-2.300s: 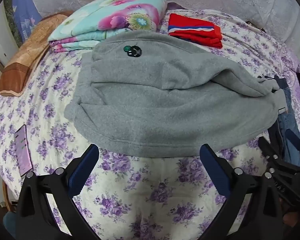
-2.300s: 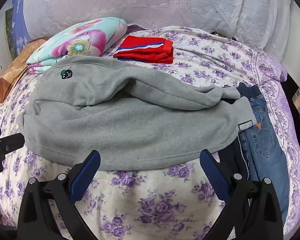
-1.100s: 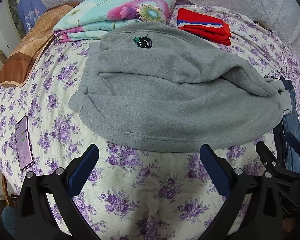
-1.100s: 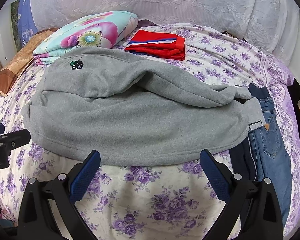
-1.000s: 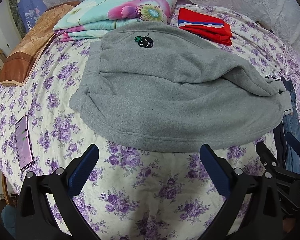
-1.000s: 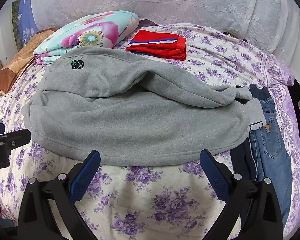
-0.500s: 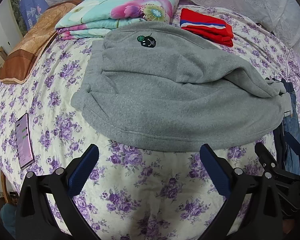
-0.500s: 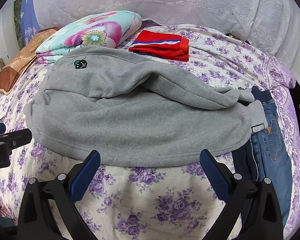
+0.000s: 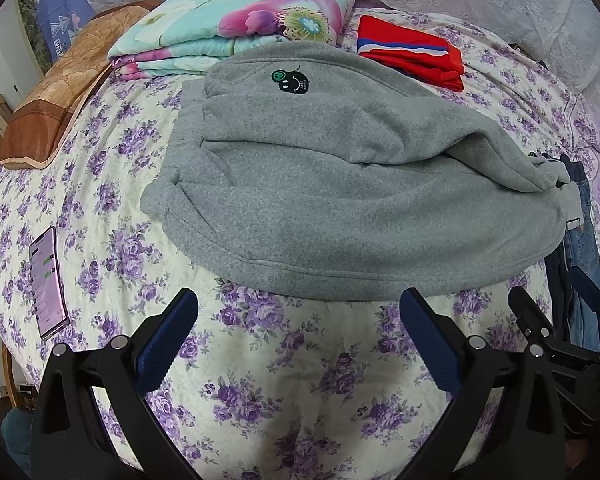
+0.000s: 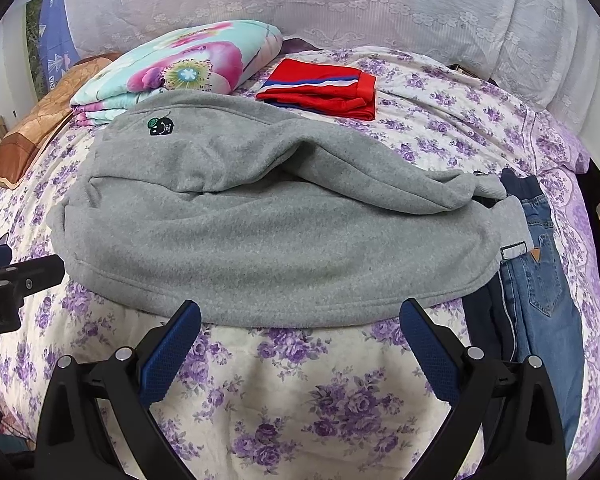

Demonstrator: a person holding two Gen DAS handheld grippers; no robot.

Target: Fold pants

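Hovering: both grippers hang above the near edge of the bed [image 9: 300, 360], lower part of each frame, touching no cloth.
Left gripper [image 9: 298, 316]: jaws spread wide, holding nothing.
Right gripper [image 10: 300, 320]: jaws spread wide, holding nothing; in the left wrist view it shows at the lower right edge.
Grey sweatpants [image 9: 340, 184]: centre of both frames, lying sideways across the floral bedspread, waistband at the left, cuffs at the right. One leg lies loosely over the other, with a raised ridge along the middle.
Step in hand, my judgement: a reach for the near long edge, before any grasp.
Doing it well: take the waistband corner with the left jaws and the cuff end with the right, pinch both layers of the thick fleece, keep the span taut, and flatten the ridge before folding, or the bulk will spring back.
Hazard: the right cuffs lie over the blue jeans [image 10: 540, 280], so the jaws could catch denim too.
Writing: a small black and green smiley patch [image 9: 290, 80] near the waistband carries tiny letters, too small to read. A small white tag [image 10: 514, 249] at the cuff looks blank.
Nearby: folded floral quilt [image 9: 236, 20] upper left; folded red garment [image 9: 412, 54] upper right; phone [image 9: 48, 280] at left, screen text unreadable.
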